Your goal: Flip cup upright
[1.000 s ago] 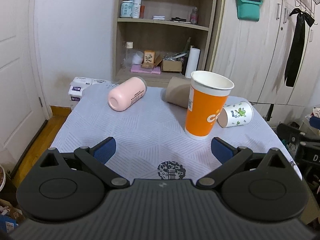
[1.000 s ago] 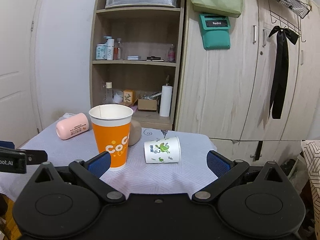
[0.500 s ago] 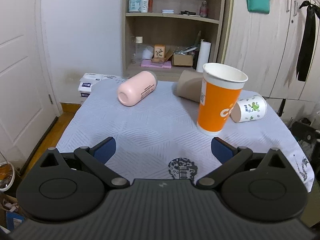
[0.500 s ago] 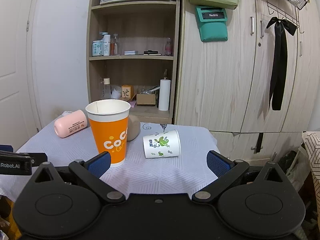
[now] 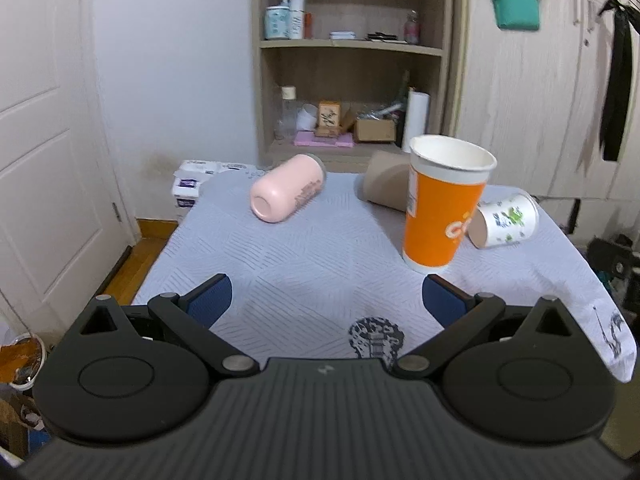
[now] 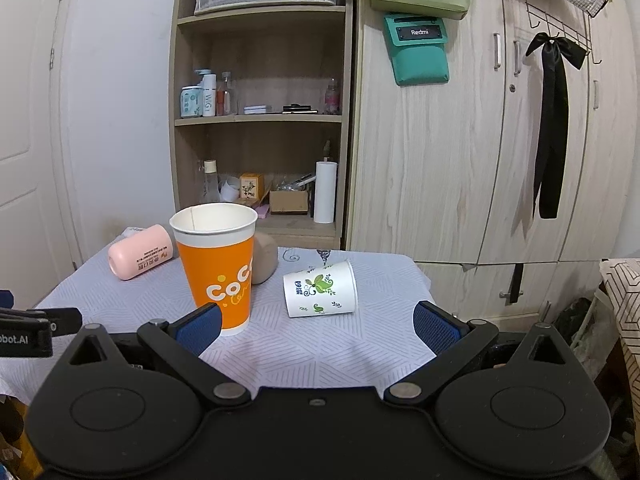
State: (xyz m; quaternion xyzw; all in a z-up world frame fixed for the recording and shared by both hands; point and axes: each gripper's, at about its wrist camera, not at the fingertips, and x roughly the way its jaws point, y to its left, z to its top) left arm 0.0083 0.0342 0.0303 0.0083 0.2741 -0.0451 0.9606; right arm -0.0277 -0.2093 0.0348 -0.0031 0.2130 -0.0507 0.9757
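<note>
A table [image 5: 304, 264] under a pale patterned cloth carries four cups. The orange cup [image 6: 218, 268] stands upright near the right edge; just right of it the small white cup [image 6: 320, 290] lies on its side, as do the pink cup [image 5: 286, 194] and brown cup [image 5: 384, 192] by the far edge. Left gripper [image 5: 326, 300] and right gripper [image 6: 316, 326] hover level over the near edge, fingers spread wide, gripping nothing.

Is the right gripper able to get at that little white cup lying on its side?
Probably yes. The right gripper is open and the white cup lies straight ahead on bare cloth, apart from the orange cup on the left.
</note>
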